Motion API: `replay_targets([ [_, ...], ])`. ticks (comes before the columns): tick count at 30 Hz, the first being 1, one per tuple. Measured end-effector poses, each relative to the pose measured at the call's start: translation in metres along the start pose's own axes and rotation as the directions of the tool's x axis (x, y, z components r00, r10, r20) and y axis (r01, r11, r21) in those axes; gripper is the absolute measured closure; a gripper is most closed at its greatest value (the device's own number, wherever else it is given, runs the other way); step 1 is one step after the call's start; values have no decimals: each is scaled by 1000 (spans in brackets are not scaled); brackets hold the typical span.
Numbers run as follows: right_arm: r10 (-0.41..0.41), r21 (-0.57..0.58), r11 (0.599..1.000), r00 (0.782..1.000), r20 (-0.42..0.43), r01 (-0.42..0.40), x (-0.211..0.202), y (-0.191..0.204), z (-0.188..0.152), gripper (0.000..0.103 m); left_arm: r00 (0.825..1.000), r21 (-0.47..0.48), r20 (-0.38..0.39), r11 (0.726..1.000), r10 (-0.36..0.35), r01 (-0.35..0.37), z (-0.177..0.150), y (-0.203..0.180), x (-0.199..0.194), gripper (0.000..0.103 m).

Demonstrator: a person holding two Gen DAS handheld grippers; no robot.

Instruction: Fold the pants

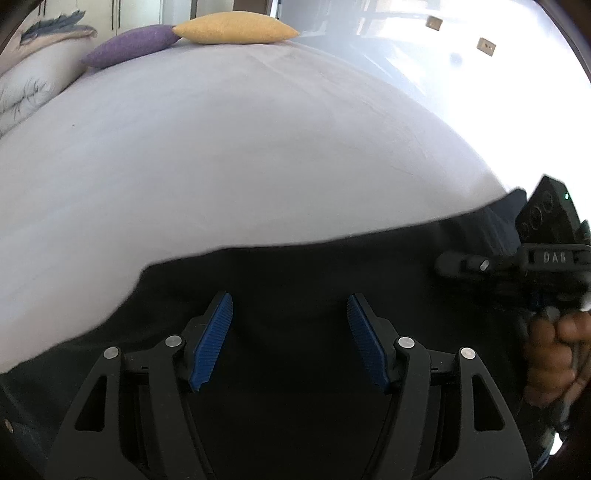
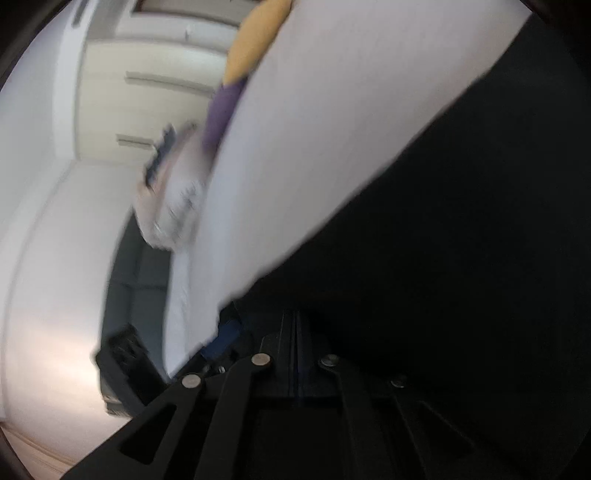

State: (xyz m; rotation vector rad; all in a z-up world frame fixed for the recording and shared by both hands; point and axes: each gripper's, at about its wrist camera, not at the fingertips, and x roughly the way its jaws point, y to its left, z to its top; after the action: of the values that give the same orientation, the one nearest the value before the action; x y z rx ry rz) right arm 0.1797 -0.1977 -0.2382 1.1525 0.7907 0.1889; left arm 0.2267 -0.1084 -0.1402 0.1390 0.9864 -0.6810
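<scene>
under the parted left jaws, black pants [image 1: 295, 280]

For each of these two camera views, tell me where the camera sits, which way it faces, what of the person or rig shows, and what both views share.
Left wrist: sits on the left claw, looking down over the black pants and across the bed to the cushions; its open blue pads, the right claw and a hand show.
Right wrist: sits on the right claw, rolled and blurred, facing the bed and wardrobe; its shut fingers show.
Shared: pants, bed, yellow cushion, purple cushion.
</scene>
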Motion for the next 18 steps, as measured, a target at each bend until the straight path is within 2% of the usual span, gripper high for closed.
replay_targets([
  [2,-26,5,1000,997,72,26,-21,-12,13,103,1000,-31,9,999,-22,22,3,14,1,39],
  [5,-55,76,996,975,214,40,-68,-42,31,103,999,-70,29,997,-26,28,3,38,-4,43],
  [7,-69,116,993,947,312,34,-103,-59,44,103,999,-101,43,994,-32,37,0,54,-11,44],
  [8,-89,126,991,928,362,46,-120,-65,52,103,996,-121,53,990,-71,77,-3,64,-16,47],
  [11,-104,149,988,887,449,41,-155,-74,72,103,992,-144,82,983,-100,111,-12,85,-29,57],
  [12,-121,150,987,877,465,57,-160,-74,79,103,994,-145,86,986,-73,85,-17,92,-37,55],
  [13,-152,150,985,861,485,89,-168,-71,82,103,996,-155,87,988,5,8,-21,100,-46,54],
  [14,-171,166,981,848,502,99,-176,-69,83,103,995,-164,91,986,41,-26,-27,108,-55,54],
  [15,-178,188,978,840,513,93,-185,-69,78,102,993,-187,105,982,50,-30,-34,120,-67,54],
  [16,-183,212,974,830,527,80,-191,-65,73,97,990,-223,124,974,60,-32,-42,132,-83,54],
  [18,-158,172,982,840,519,79,-184,-42,58,97,982,-268,152,961,111,-68,-58,149,-110,54],
])
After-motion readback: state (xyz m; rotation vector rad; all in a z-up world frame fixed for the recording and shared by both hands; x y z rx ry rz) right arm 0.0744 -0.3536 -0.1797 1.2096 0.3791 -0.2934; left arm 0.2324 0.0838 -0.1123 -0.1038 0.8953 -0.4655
